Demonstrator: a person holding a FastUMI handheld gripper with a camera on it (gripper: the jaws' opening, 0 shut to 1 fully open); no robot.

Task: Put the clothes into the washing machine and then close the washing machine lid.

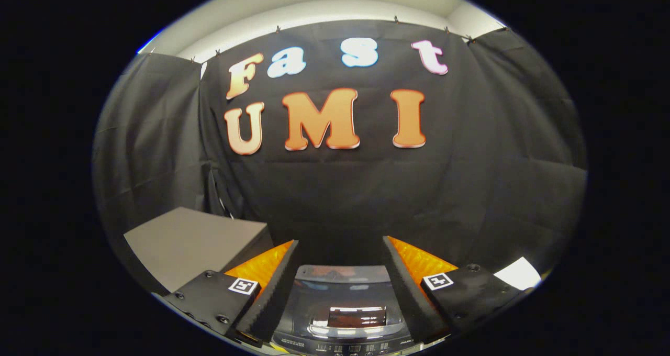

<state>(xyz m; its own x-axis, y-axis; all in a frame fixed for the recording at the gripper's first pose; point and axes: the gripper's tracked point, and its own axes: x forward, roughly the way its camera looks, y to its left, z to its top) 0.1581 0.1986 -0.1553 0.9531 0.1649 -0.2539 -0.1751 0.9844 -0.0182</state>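
Black cloth booth wall behind, pale ceiling above. Dark top-loading washing machine with glossy lid down sits low, between gripper fingers; control panel strip along its near edge. Contents hidden under lid. Grey box stands left of washing machine. Gripper held level above machine, pointing at wall, fingers spread wide, gripping nothing.

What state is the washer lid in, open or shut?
Shut, it seems: the washing machine lid lies flat over the top, its glass catching a reflection, seen between the spread fingers of the gripper, which hold nothing.
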